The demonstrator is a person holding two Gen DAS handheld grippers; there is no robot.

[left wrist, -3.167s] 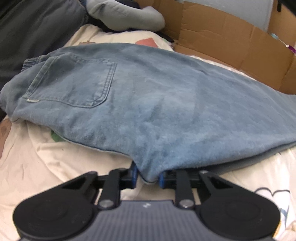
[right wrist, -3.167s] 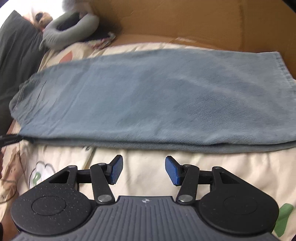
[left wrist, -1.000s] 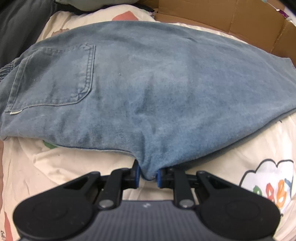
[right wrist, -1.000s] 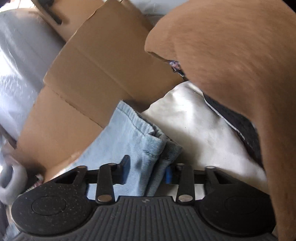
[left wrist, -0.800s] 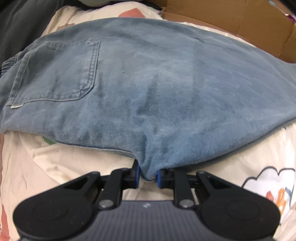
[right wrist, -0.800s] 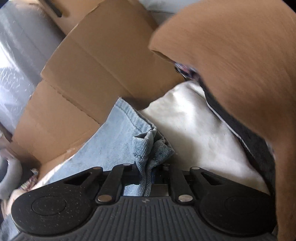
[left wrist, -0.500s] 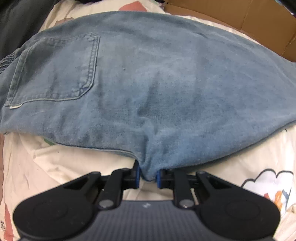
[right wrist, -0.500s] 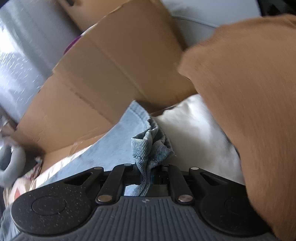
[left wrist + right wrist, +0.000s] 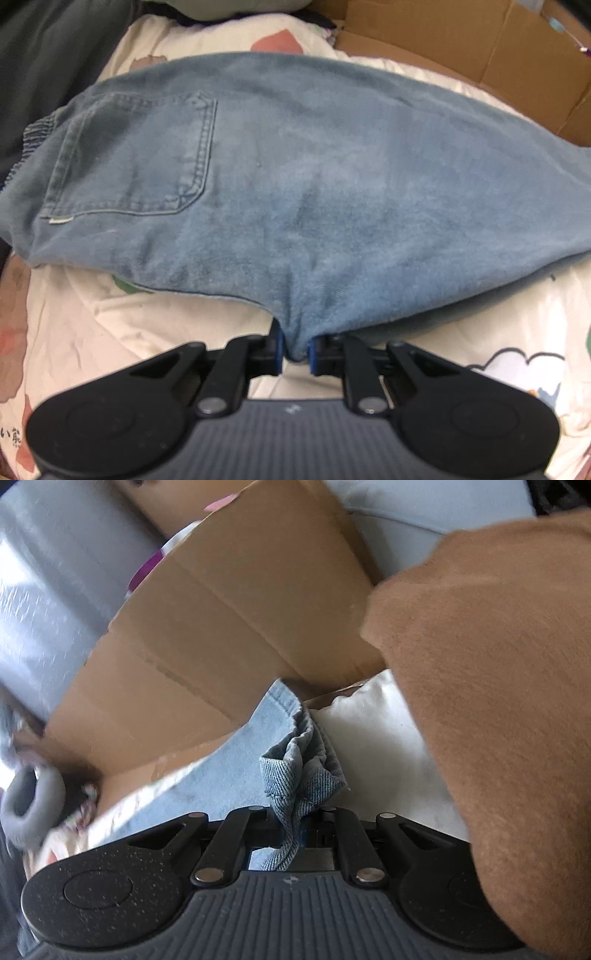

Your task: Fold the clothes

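Note:
A pair of light blue jeans [image 9: 314, 177] lies folded lengthwise across a cream printed bedsheet [image 9: 85, 332], back pocket [image 9: 140, 155] up at the left. My left gripper [image 9: 294, 350] is shut on the near crotch edge of the jeans. In the right wrist view, my right gripper [image 9: 295, 830] is shut on the bunched leg hems of the jeans [image 9: 299, 771], lifted a little off the white sheet [image 9: 376, 749].
A brown cardboard box [image 9: 221, 638] stands just behind the hem end and also shows in the left wrist view [image 9: 480, 48]. A brown fabric mass [image 9: 498, 701] fills the right of the right wrist view. Dark and grey pillows [image 9: 48, 62] lie at the waistband end.
My right gripper closed on the leg hems and has lifted them slightly. My left gripper has kept its hold on the crotch edge and barely moved.

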